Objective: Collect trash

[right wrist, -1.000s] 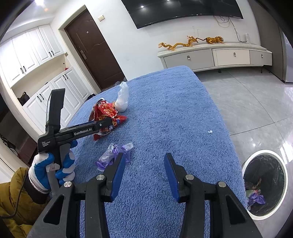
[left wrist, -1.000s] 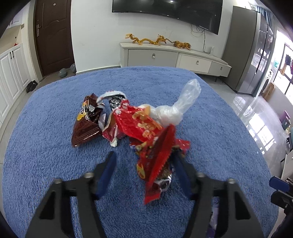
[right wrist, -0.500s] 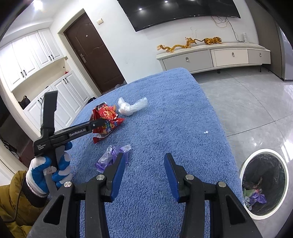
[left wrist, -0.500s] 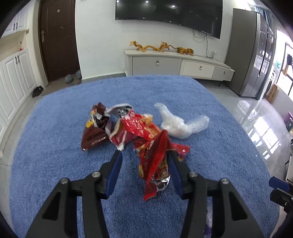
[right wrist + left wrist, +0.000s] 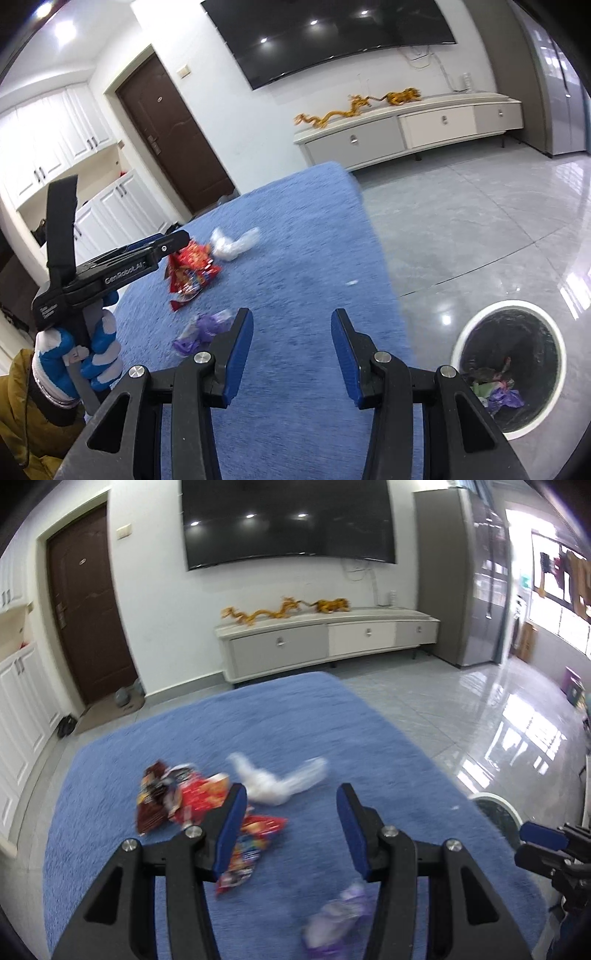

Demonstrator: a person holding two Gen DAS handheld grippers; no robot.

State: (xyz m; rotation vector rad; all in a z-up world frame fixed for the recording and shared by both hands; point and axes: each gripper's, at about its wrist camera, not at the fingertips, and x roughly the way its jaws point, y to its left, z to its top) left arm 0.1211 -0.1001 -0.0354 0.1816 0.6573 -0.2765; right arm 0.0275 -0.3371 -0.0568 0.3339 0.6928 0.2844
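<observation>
Blue shag rug (image 5: pixel 295 720) covers the floor under both tools. Left gripper (image 5: pixel 290 794) stands with its jaws apart and nothing between them. A moment ago the long red foil snack wrapper (image 5: pixel 255 834) hung between those jaws; now it lies on the rug, partly hidden behind the left finger. The pickup has apparently failed and needs repeating. Right gripper (image 5: pixel 291 321) is also spread and empty, beside a crumpled purple wrapper (image 5: pixel 207 326). Farther off lie more red and brown wrappers (image 5: pixel 173 797) and a white plastic bag (image 5: pixel 277 782). The white-rimmed round bin (image 5: pixel 509 304) waits off the rug's edge.
</observation>
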